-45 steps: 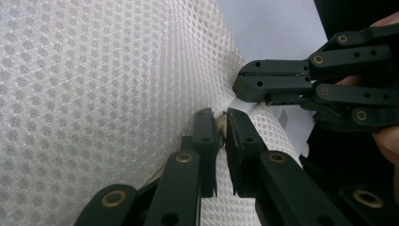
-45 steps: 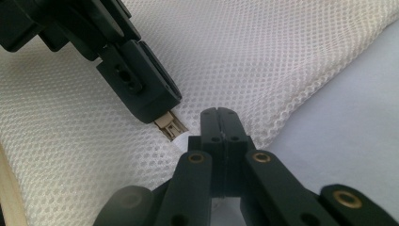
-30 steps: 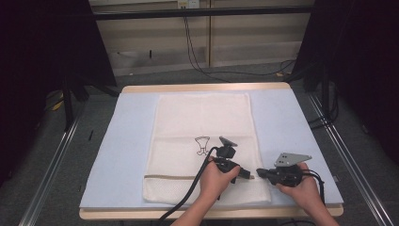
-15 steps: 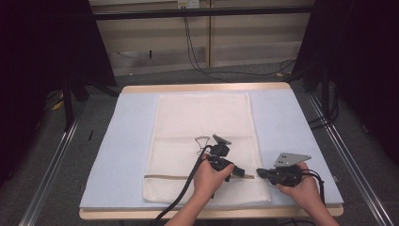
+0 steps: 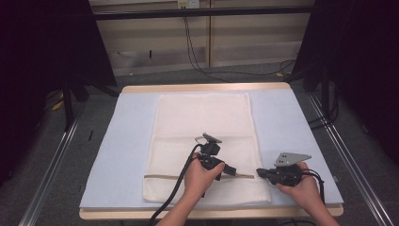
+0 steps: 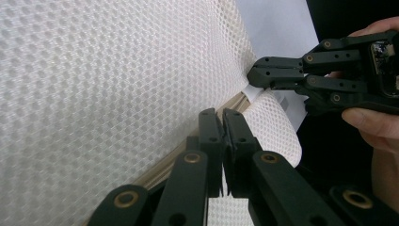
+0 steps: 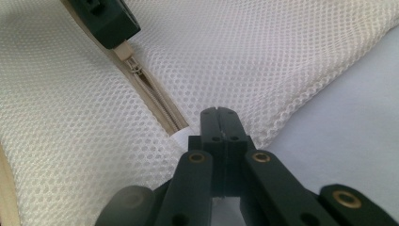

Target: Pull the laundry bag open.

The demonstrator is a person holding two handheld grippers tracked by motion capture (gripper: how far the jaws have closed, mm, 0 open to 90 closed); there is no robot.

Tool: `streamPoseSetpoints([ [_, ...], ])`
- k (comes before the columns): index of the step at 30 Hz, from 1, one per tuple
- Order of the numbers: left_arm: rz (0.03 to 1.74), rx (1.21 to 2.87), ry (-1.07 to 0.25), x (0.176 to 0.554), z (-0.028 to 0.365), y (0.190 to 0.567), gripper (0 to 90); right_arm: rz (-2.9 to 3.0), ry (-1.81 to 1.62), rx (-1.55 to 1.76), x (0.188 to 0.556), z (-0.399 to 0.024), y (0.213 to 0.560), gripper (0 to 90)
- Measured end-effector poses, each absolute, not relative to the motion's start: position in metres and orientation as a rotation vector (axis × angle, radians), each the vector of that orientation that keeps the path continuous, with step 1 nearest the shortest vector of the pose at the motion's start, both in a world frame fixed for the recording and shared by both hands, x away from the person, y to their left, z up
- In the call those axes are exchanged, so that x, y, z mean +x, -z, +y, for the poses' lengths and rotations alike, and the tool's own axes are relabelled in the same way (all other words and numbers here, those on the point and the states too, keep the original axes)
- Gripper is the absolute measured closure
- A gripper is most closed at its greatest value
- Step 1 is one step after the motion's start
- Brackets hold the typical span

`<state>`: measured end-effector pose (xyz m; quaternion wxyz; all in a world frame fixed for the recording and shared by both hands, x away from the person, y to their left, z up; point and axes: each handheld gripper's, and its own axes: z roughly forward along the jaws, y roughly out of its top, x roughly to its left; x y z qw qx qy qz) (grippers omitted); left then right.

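1. nearest the table's front edge, a person's two hands come in from below, each holding a black two-jaw gripper with a cable trailing back.
2. the right gripper [image 5: 260, 173] sits at the front right of the white mesh laundry bag [image 5: 203, 127]. its jaws are clenched together on the bag's right edge, just at the end of the zipper [image 7: 155, 101], pinching the mesh there.
3. a grey three-cornered plate [image 5: 291, 157] sits on top of that gripper.
4. the left gripper [image 5: 231, 171] lies just to the left of it, over the bag's front part, pointing right along the beige zipper band. its jaws are pressed together on the zipper pull [image 7: 126, 50], which stands close to the zipper's right end.
5. between the pull and the right gripper, the zipper is parted a short way.
6. the bag lies flat along the middle of the pale blue mat [image 5: 113, 155], reaching to the mat's far edge.
7. the mat covers a wooden table [image 5: 202, 87].
8. beyond the table, cables [image 5: 197, 52] hang down a pale wall.
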<state>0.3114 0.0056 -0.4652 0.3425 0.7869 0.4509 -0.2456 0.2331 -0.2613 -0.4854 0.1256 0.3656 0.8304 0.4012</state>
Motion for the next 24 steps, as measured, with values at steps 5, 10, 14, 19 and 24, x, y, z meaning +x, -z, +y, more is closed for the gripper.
streamPoseSetpoints([
  [5,1.177,2.041,0.636,0.3113,0.0051,0.4653,87.5,2.418,-1.175,1.065,0.2334,-0.2615,0.4857,90.0],
  [10,1.174,2.038,0.636,0.3117,0.0055,0.4662,87.5,2.418,-1.18,1.068,0.2336,-0.2619,0.4858,90.0],
  [14,1.183,2.032,0.638,0.3113,0.0064,0.4678,87.4,2.417,-1.18,1.069,0.2336,-0.2619,0.4858,90.0],
  [19,1.17,2.043,0.647,0.3113,0.007,0.4687,87.4,2.417,-1.17,1.068,0.2331,-0.2612,0.4855,90.0],
  [24,1.184,2.048,0.646,0.3115,0.0085,0.4684,87.5,2.417,-1.177,1.07,0.2335,-0.2616,0.4857,90.0],
])
